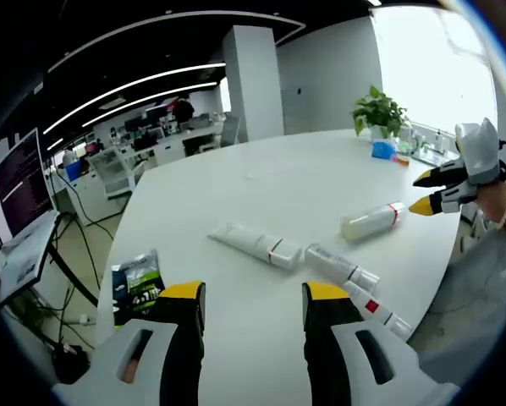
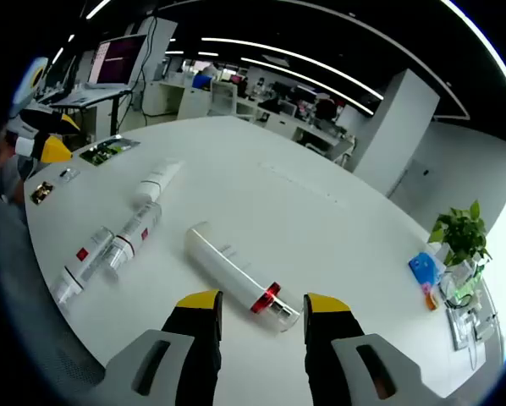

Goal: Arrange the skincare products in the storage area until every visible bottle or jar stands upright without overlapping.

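Observation:
Several skincare products lie on their sides on the white table [image 1: 261,173]. A white tube [image 1: 255,244] [image 2: 156,182] lies left of centre. A clear bottle with a red band [image 1: 371,222] [image 2: 236,269] lies just ahead of my right gripper [image 2: 263,306], its cap end between the open jaws, with no visible touch. Two slim bottles lie close to me: one [image 1: 342,264] [image 2: 134,233] and one with a red label [image 1: 373,309] [image 2: 82,262]. My left gripper [image 1: 255,296] hangs open over the table's near edge, holding nothing. The right gripper [image 1: 429,192] comes in from the right.
A dark sachet [image 1: 137,283] [image 2: 107,150] lies near the table's edge, and a small packet [image 2: 41,193] lies close to it. A potted plant [image 1: 380,110] [image 2: 460,233] and a blue item [image 1: 382,150] [image 2: 422,269] stand at the far side. A monitor [image 1: 20,182] is off the table.

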Tool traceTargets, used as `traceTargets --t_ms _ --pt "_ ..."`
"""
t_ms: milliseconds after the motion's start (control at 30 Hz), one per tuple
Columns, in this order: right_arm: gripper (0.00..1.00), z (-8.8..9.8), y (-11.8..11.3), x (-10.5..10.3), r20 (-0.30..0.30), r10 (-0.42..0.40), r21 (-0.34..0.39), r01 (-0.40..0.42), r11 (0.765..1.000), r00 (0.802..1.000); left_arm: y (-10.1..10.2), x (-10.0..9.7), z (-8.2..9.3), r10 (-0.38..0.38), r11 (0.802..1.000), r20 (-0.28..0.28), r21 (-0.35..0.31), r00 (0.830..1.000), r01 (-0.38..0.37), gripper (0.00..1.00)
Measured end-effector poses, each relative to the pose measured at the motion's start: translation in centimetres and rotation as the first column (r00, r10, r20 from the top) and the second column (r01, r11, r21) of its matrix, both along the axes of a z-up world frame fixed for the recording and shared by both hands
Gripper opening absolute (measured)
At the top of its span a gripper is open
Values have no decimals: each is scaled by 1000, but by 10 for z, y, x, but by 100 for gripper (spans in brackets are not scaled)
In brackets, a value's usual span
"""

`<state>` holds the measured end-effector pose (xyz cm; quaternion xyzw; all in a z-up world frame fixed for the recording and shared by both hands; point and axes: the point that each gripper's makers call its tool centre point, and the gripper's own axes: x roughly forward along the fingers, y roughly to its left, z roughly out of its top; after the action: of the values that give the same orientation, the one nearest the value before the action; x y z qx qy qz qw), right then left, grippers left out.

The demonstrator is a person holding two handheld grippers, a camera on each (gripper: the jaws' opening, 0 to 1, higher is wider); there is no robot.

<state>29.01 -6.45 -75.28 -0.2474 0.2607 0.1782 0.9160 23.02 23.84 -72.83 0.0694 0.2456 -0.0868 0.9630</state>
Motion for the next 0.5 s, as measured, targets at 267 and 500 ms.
traceTargets --t_ms 267,500 --pt "33 -2 0 -1 -6 3 -11 -3 1000 1000 1 0 0 4 1000 2 -4 1000 -4 40" --pt "33 -3 1 -1 -12 4 -12 -4 1000 1000 3 0 1 12 1000 4 -9 1000 -12 40"
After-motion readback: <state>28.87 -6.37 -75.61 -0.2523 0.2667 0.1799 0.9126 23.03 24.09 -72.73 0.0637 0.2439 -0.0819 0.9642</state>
